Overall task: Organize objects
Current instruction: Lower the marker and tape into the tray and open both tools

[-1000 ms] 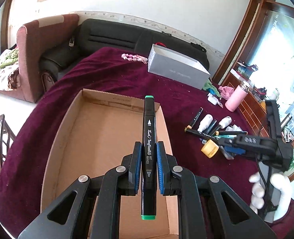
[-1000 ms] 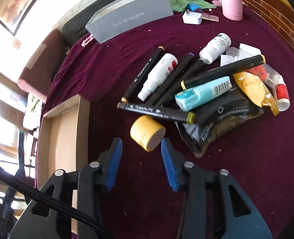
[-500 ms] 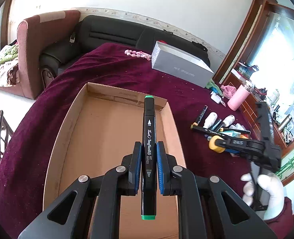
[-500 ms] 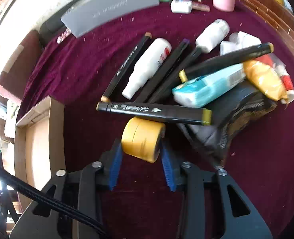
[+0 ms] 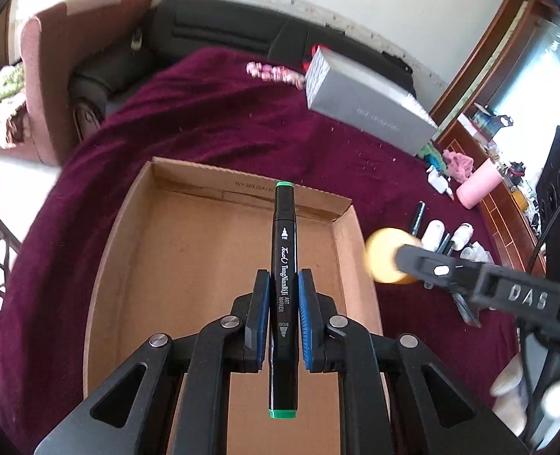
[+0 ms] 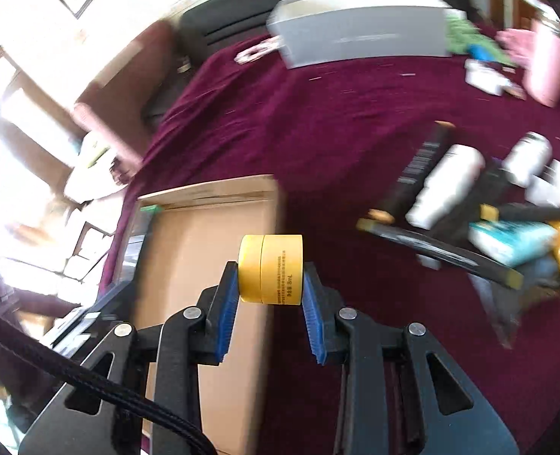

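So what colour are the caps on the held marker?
Green, on both ends of the black marker; clearest in the left wrist view.

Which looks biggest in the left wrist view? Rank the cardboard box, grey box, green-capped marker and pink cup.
1. cardboard box
2. grey box
3. green-capped marker, though its nearness to the camera inflates it, so unsure against the grey box
4. pink cup

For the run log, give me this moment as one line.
left gripper: shut on green-capped marker over cardboard box | right gripper: shut on yellow jar, lifted
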`<state>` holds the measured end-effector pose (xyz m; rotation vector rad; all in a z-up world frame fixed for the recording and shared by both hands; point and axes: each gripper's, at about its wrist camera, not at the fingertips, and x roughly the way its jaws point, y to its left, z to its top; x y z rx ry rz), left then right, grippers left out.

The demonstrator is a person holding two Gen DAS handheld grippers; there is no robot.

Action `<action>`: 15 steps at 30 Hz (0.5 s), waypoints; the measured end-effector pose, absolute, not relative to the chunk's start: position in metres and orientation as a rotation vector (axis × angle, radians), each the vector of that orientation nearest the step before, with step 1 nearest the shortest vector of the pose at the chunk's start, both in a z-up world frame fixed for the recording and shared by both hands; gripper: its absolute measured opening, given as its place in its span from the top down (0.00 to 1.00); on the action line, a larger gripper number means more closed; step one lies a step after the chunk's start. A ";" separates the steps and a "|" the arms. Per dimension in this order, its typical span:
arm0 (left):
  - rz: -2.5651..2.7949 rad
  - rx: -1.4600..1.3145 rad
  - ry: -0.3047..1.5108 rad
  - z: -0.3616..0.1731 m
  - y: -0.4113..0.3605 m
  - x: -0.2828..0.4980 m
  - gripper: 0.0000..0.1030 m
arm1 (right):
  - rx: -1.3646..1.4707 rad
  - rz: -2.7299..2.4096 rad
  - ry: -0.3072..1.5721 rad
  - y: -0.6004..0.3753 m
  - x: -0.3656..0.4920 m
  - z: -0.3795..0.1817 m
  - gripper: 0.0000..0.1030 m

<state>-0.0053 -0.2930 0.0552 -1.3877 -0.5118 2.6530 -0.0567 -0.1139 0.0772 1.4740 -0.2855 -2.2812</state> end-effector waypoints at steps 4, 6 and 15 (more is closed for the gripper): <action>2.586 -1.456 -0.583 0.037 -0.295 -0.022 0.89 | 1.532 -2.224 -0.266 -0.147 -0.076 0.058 0.71; 2.556 -1.485 -0.614 0.028 -0.295 -0.027 0.89 | 1.543 -2.237 -0.219 -0.156 -0.082 0.050 0.71; 2.546 -1.506 -0.667 0.012 -0.300 -0.040 0.89 | 1.583 -2.258 -0.164 -0.166 -0.093 0.030 0.71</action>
